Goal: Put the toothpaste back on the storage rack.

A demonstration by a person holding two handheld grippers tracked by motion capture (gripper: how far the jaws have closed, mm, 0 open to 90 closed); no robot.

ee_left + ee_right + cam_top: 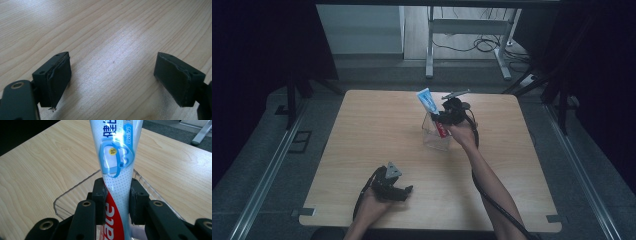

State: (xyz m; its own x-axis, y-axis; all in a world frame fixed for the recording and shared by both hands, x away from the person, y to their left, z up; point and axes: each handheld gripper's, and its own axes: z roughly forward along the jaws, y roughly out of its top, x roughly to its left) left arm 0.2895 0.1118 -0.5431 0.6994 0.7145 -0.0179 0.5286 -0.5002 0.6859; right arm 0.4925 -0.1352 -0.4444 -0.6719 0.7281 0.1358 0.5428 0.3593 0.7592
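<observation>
A white and blue toothpaste tube with a red lower end stands tilted in a clear plastic container at the table's far middle. My right gripper holds it from the near right side. In the right gripper view both pads press the toothpaste tube just above the container's rim, so the right gripper is shut on it. My left gripper rests near the front edge, left of centre. Its jaws stand wide apart in the left gripper view, the left gripper open over bare wood.
The wooden table has bare surface all around the container. Behind the table stand a desk frame and loose cables on the floor. Metal rails run along both sides.
</observation>
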